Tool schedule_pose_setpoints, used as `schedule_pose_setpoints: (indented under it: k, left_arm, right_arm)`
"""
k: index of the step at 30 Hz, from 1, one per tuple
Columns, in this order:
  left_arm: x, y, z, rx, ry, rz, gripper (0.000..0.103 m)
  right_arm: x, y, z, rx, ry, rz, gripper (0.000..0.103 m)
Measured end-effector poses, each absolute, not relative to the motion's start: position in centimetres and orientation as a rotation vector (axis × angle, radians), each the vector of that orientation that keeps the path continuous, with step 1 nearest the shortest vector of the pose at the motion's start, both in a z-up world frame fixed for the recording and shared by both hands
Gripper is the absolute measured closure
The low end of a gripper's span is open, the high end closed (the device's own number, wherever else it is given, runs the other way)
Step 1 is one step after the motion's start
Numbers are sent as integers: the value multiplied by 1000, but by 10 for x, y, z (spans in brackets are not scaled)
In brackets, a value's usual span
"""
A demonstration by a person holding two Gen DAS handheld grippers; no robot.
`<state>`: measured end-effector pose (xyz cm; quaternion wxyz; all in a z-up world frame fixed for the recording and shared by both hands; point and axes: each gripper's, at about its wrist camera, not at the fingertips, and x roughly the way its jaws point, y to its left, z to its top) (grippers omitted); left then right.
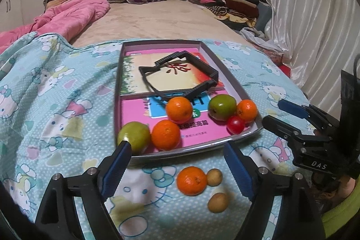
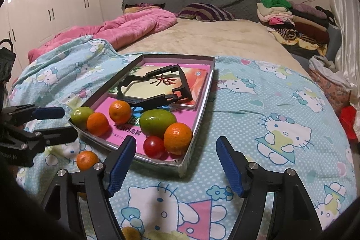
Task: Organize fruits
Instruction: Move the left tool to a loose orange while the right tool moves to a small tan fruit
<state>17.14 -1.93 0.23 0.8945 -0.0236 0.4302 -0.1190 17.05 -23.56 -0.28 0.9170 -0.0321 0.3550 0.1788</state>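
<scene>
Just ahead of the empty, spread left tool (image 1: 175, 163), the shallow grey cardboard tray (image 1: 225, 53) already holds six fruits. I judge the job roughly two-thirds done: between its fingers a small orange mandarin (image 1: 191, 180) and two little tan-brown round fruits (image 1: 214, 177) remain on the bed's blue cartoon-print blanket (image 1: 56, 91). The right tool (image 2: 176, 163) is also open and empty.

A shallow tray (image 2: 203, 102) is seen on the bed's cartoon-print blanket (image 2: 258, 109). In the tray's near end lie three oranges (image 2: 177, 137), two green fruits (image 2: 157, 122) and a red tomato (image 2: 154, 146). The right gripper (image 2: 176, 164) is held open before the tray's near corner, nothing between its fingers (image 2: 121, 169). Another orange (image 2: 87, 160) lies on the blanket left of the tray.
</scene>
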Motion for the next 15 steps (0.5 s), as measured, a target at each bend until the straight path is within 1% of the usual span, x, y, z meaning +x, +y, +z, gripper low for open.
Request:
schedule_pose_setpoints:
  k: [15]
  left_arm:
    - [159,-4,-3,-51,916,-229,19]
  right_arm:
    - [153,-229,5,-67,718,387,27]
